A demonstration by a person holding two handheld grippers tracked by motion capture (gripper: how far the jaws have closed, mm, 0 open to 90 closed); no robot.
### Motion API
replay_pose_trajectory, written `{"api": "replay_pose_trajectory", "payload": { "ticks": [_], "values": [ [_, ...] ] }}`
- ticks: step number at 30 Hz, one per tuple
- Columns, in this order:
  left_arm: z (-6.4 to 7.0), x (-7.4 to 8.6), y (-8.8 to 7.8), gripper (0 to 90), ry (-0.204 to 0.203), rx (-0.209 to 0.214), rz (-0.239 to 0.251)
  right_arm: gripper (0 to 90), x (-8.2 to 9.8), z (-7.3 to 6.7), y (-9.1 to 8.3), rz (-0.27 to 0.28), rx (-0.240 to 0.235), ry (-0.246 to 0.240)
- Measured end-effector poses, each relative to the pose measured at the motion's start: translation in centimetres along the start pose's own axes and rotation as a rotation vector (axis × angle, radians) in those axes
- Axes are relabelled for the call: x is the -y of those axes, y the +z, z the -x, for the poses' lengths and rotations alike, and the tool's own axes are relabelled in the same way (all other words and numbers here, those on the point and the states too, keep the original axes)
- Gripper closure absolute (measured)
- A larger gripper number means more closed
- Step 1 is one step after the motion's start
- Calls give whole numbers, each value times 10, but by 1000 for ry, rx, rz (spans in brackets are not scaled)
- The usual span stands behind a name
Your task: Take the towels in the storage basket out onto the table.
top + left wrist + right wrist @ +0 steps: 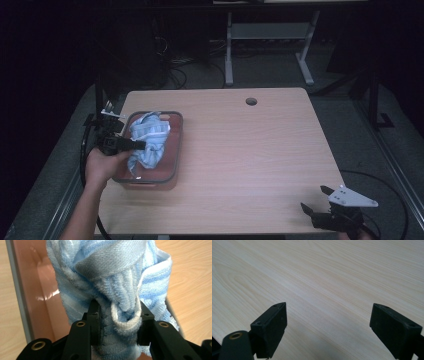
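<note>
Evidently my left gripper (117, 322) pinched the blue striped towel (148, 142) bunched in the pink bin (172, 165), my right gripper (328, 332) idled agape over bare table (250, 150), and a thin fold might have slipped free.

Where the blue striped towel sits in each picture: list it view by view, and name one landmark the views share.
High view: the towel lies bunched in the pinkish bin at the table's left, with the left gripper clamped on it.
Left gripper view: the towel hangs centre frame, a fold pinched between the jaws.
Right gripper view: not in it; bare wood lies beyond the spread jaws.
Shared landmark: the light wood tabletop.
</note>
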State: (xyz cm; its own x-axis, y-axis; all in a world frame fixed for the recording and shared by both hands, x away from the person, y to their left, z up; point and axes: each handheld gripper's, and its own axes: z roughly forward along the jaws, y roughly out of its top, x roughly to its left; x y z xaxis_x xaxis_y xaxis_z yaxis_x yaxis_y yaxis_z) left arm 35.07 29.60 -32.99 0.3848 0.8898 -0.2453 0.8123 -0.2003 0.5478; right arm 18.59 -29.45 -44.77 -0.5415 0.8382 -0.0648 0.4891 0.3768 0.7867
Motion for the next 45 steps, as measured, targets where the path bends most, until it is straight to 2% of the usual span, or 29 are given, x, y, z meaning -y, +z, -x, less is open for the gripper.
{"api": "replay_pose_trajectory", "payload": {
  "ticks": [5, 8, 12, 19, 34, 41, 45],
  "values": [
    [5, -5, -6, 637, 11, 15, 22, 137, 1, 1, -1, 4, 4, 3],
    [7, -7, -12, 637, -4, 32, 44, 137, 1, 3, -1, 4, 7, 4],
    [12, -11, -16, 636, 3, 44, 63, 137, 2, 4, -2, 6, 8, 9],
    [24, -20, -22, 636, 26, 59, 72, 136, 1, 4, -1, 3, 7, 5],
    [43, -38, -26, 635, 47, 32, 72, 137, 1, 4, -1, 4, 4, 6],
    [49, -45, -23, 634, 48, 47, 81, 137, 2, 5, -1, 7, 5, 13],
    [57, -51, -23, 634, 64, 44, 73, 137, 2, 5, 0, 9, 2, 17]
  ]
}}
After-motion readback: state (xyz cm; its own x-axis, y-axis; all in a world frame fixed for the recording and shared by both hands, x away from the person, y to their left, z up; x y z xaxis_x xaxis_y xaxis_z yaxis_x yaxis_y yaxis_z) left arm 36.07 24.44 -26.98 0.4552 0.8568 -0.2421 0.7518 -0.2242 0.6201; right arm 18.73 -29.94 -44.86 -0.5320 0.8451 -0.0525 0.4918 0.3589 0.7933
